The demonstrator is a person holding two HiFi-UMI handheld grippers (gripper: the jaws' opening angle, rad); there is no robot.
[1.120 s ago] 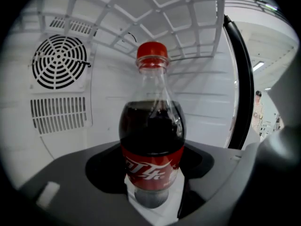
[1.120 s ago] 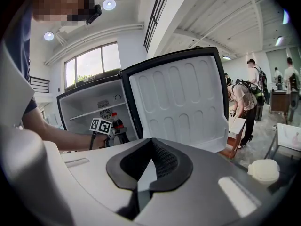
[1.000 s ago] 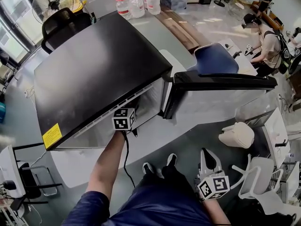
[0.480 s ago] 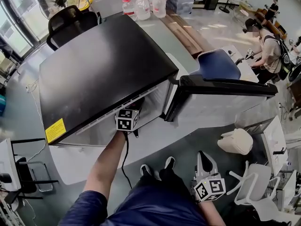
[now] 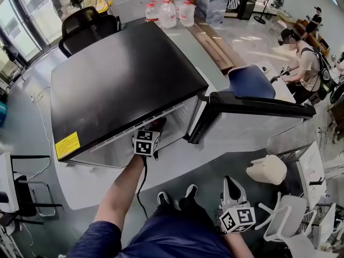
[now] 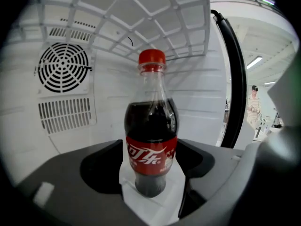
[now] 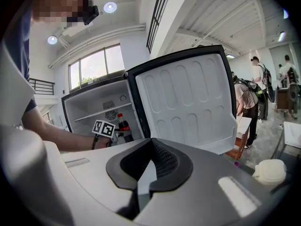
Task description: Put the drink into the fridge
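From where I stood, the left gripper (image 6: 149, 169) was reached into the open mini fridge (image 5: 123, 79). Its jaws were closed round the lower body of a cola bottle (image 6: 150, 126), one on each side of the red label. The bottle stood upright with its red cap on top, so its long axis ran straight up and down, square across the line of the jaws. It sat directly ahead of that gripper, inside the white compartment, with the wire shelf (image 6: 141, 18) just over the cap and the round fan grille (image 6: 62, 67) on the back wall behind it to the left. I could not make out whether its base was already resting on the fridge floor or hanging just above it.

The right gripper (image 7: 148, 149) hung low beside the person's legs, well apart from the fridge. Its jaws were drawn together with nothing between them. The fridge door (image 7: 186, 102) stood swung wide, its ribbed white lining facing that gripper.

The left gripper was plainly the nearer one and had the drink. To my eye what remained was a short straight lowering, then an easing apart of the jaws and a level pull-back, since any sideways drag could tip so tall and narrow a bottle.
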